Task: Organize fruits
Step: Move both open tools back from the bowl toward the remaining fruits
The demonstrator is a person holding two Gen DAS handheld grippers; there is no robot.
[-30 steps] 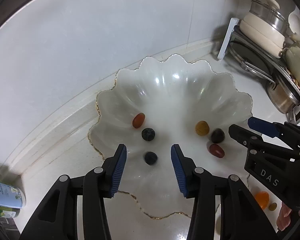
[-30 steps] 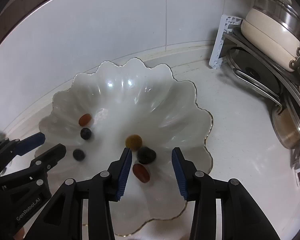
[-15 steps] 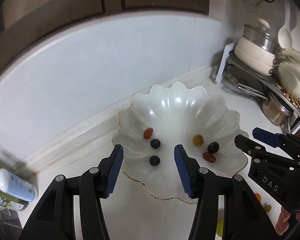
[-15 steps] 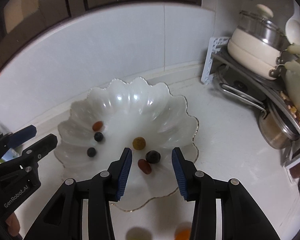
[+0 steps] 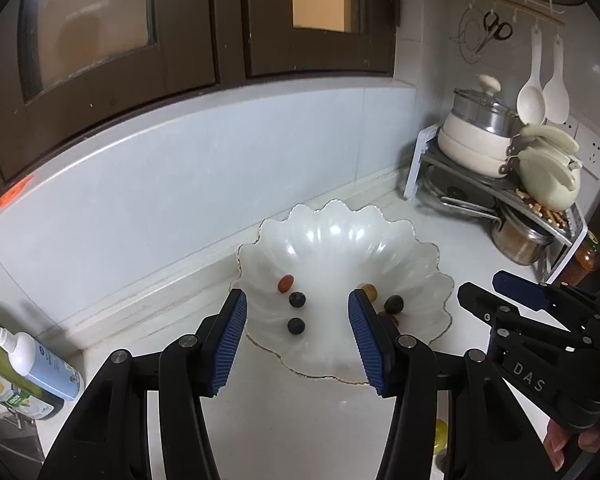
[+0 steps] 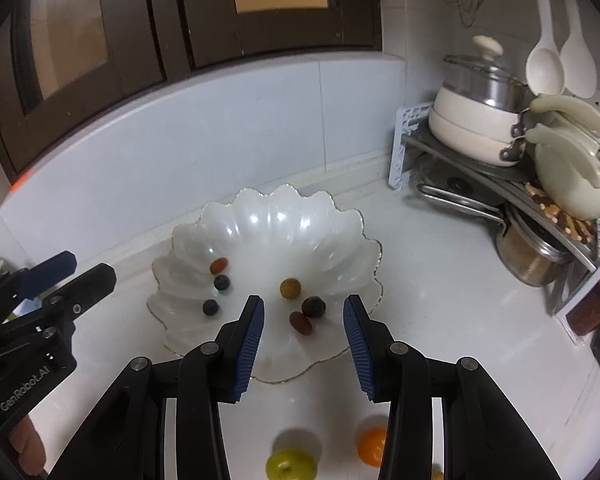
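We see a white scalloped bowl (image 6: 268, 216) with a thin gold rim sitting on a pale counter (image 6: 440, 280), close to the tiled back wall. Six small fruits lie in it in two groups. On the left, a reddish oval fruit (image 6: 218, 265) has its long axis running left-near to right-far, with two round dark blueberries nearer us, one (image 6: 221, 282) just beside it and the other (image 6: 211, 307) a little nearer. On the right sit a round yellow-brown fruit (image 6: 290, 288), a round dark purple fruit (image 6: 313, 306), and a dark red oval fruit (image 6: 301, 323) whose long axis runs from far left to near right, touching or almost touching the purple one. Our left gripper (image 5: 298, 336) hovers over the near edge of the bowl with its blue pads spread wide and nothing between them. Our right gripper (image 6: 303, 338) likewise stands wide and empty over the bowl's near right. On the counter nearer than the bowl lie a round green fruit (image 6: 290, 465) showing a stem dimple, and a round orange fruit (image 6: 371, 445) to its right. Far right, a rack (image 6: 460, 160) holds pots.
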